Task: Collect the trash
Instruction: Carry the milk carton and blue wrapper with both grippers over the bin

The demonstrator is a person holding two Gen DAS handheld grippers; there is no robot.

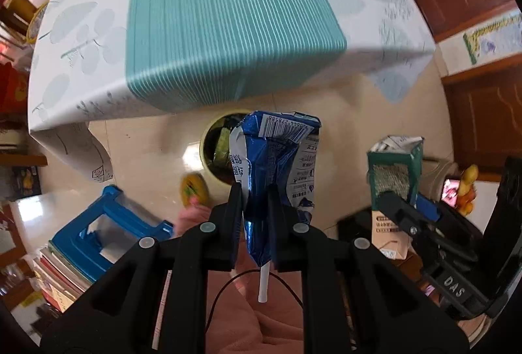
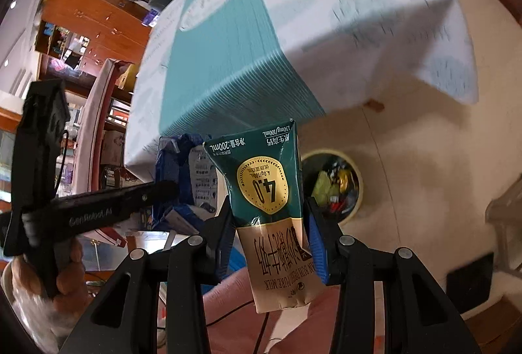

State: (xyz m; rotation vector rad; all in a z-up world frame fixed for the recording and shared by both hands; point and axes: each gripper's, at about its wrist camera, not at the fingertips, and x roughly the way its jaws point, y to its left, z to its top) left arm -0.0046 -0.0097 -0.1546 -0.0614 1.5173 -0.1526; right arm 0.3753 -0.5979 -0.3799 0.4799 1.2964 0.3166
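Your left gripper pinches the crushed blue carton flat, while your right gripper clamps the green milk carton — both hang over the floor because the bin, seemingly part-full, sits just ahead — ready for dropping.

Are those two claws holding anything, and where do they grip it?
Yes. The left claw pinches a crushed blue milk carton at its flattened straw end. The right claw grips a green-and-tan milk carton around its middle.
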